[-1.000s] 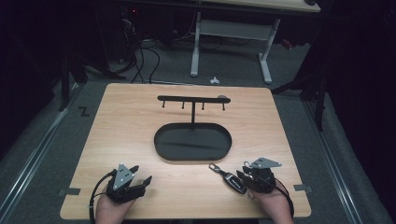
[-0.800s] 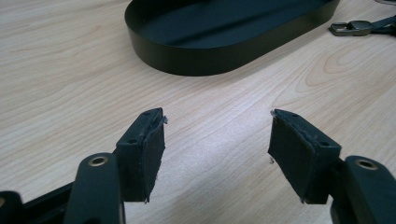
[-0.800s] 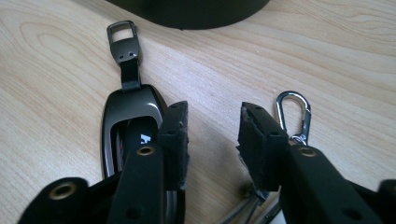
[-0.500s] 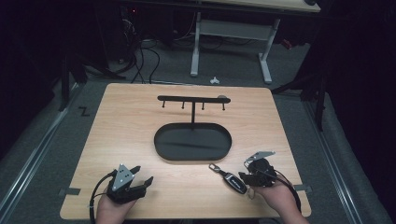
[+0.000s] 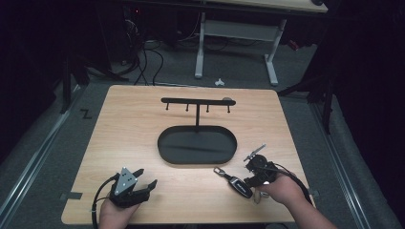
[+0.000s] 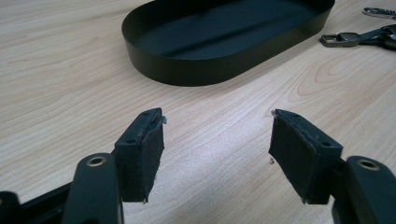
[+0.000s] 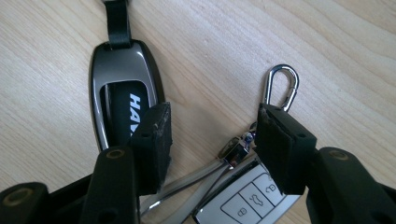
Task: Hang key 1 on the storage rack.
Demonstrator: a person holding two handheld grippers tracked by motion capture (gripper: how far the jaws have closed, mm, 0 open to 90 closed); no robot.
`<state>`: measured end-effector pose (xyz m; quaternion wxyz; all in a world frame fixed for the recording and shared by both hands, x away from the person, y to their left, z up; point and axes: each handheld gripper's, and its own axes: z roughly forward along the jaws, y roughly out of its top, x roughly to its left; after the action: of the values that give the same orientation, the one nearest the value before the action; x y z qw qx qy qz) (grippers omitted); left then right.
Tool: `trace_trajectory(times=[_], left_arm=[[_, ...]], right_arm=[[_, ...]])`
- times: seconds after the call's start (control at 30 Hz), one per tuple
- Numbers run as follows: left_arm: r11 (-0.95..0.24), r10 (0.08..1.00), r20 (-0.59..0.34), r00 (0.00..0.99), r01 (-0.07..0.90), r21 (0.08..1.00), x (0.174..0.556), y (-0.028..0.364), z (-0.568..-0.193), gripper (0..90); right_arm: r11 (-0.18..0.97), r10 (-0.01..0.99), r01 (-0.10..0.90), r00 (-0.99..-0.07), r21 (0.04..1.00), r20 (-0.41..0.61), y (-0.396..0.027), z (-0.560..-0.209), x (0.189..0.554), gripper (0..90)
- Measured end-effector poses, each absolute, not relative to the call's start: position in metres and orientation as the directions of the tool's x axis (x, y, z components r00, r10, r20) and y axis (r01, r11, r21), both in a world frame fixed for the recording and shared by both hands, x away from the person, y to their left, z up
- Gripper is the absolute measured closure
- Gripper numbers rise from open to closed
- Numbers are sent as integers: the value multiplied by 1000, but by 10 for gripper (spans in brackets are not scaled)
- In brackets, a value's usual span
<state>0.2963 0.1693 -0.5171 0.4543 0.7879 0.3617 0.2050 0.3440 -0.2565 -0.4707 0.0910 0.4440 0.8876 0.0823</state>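
A bunch of keys point(image 5: 237, 184) lies on the wooden table point(image 5: 143, 124) near its front right. In the right gripper view it is a black fob point(image 7: 122, 100), a silver remote point(image 7: 247, 204) and a carabiner point(image 7: 280, 86). My right gripper point(image 7: 212, 116) hangs just above them, also seen from above point(image 5: 250, 180). Its jaws have just been opening; the key ring lies between the pads, which do not press on it. My left gripper point(image 5: 147, 177) rests open and empty at the front left, with bare wood between its pads point(image 6: 217, 116).
A black oval tray point(image 5: 165, 151) sits mid-table, its wall near in the left gripper view point(image 6: 201, 70). Behind it stands a black hook rack point(image 5: 197, 101). The floor beyond the table's far edge carries desk legs and cables.
My right gripper has lifted a little and tipped nose-down over the keys, its jaws wider apart. The keys stay on the table. The left gripper has not moved.
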Motion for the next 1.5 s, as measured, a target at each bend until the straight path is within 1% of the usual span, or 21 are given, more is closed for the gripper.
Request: trace_trajectory(times=[0.1,0.17,0.23,0.4,0.47,0.73,0.9,1.13,1.33,1.43,1.47,1.5], left_arm=[[-324,761,7,649,371,870,295,169,-516,365],[-323,767,18,642,361,875,294,169,-515,361],[-320,772,19,636,361,876,294,170,-515,347],[-327,769,22,639,363,872,294,169,-516,342],[-329,767,25,641,360,873,294,168,-516,342],[-343,760,31,649,359,868,294,167,-517,339],[-344,758,29,651,362,867,294,167,-516,337],[-345,757,27,653,364,865,295,167,-517,333],[-342,756,25,654,362,867,294,167,-517,333],[-345,754,25,657,364,865,294,167,-516,333],[-345,754,25,656,364,865,294,167,-516,333],[-345,754,25,656,363,865,294,167,-516,333]], right_arm=[[598,801,783,-594,175,-79,-253,-471,348,452],[616,787,777,-613,133,-66,-249,-470,350,446],[622,782,773,-619,122,-70,-245,-469,350,443],[633,774,766,-630,113,-66,-241,-466,351,423],[644,765,757,-641,111,-63,-237,-463,352,396],[668,743,734,-666,119,-61,-226,-459,356,364],[686,728,719,-682,114,-74,-218,-462,360,350],[721,691,684,-721,110,-53,-195,-470,367,338],[719,694,687,-718,111,-53,-184,-476,372,286],[713,701,695,-712,94,-53,-181,-482,375,292],[720,694,688,-718,90,-57,-180,-483,376,304],[727,686,680,-725,93,-60,-179,-484,377,335]])
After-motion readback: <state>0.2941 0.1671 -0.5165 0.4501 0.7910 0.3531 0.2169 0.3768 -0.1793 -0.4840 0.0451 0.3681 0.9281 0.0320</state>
